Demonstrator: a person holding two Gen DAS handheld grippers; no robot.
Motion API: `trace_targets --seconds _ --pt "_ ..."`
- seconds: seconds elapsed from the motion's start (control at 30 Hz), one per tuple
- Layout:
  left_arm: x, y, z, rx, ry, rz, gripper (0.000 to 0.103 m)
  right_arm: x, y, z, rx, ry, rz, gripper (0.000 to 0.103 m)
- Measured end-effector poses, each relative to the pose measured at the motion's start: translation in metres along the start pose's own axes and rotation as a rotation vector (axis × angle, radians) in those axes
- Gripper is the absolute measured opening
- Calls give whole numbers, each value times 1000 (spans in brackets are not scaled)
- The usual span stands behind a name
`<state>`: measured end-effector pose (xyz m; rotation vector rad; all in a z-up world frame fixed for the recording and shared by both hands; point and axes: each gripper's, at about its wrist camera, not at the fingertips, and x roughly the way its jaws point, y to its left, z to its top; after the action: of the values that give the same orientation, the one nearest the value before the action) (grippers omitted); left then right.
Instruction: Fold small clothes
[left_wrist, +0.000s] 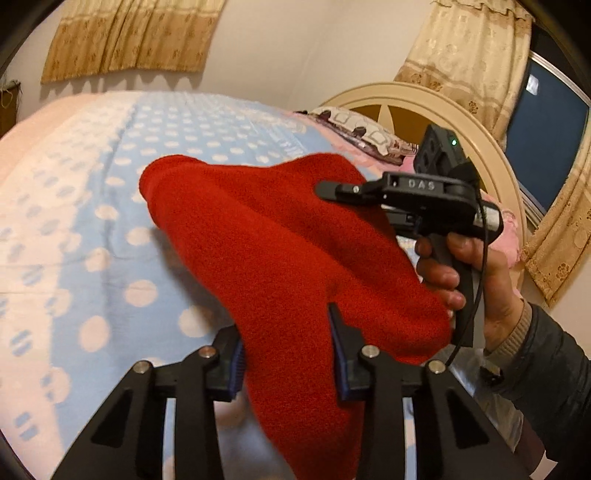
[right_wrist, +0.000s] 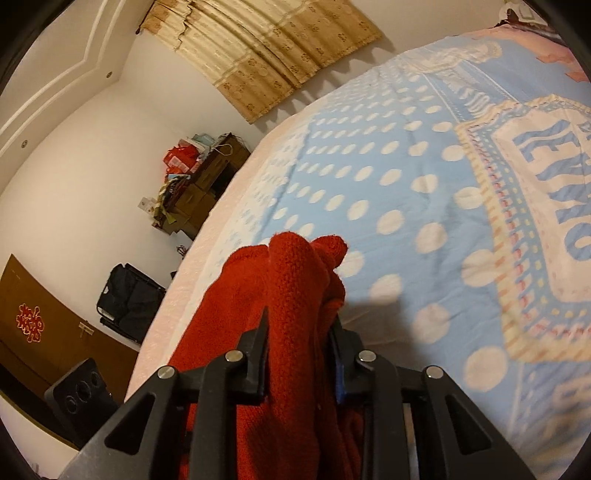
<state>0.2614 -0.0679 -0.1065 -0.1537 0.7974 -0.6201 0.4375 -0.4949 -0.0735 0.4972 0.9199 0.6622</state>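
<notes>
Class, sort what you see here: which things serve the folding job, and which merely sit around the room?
Job:
red knitted garment
left gripper
right gripper
blue dotted bedspread

Lying about:
beige patterned curtains
black bag
cluttered brown wooden cabinet
patterned pillow

You get warm, dim indoor light; the curtains (left_wrist: 133, 37) throw jagged shadows on the wall, the bedspread (right_wrist: 406, 206) blurs softly, and the fisheye bends every edge.

Knit garment (left_wrist: 280, 236): solid red. Bedspread (left_wrist: 110, 229): light blue with white polka dots, pink border. Curtains (left_wrist: 133, 33): beige-gold, floral motif. Tools: black, blue pads (left_wrist: 341, 363).
</notes>
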Motion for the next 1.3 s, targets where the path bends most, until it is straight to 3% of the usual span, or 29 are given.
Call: trace_targets --seconds 0.37,0.73,1.3 --pt "-61 9 -13 11 -56 74 36 13 67 -36 -18 11 96 26" --pt "-119 31 -50 -62 -118 130 36 46 143 -72 -74 79 167 26" --pt "-163 47 -81 -111 -164 205 36 92 216 -108 -135 168 229 26"
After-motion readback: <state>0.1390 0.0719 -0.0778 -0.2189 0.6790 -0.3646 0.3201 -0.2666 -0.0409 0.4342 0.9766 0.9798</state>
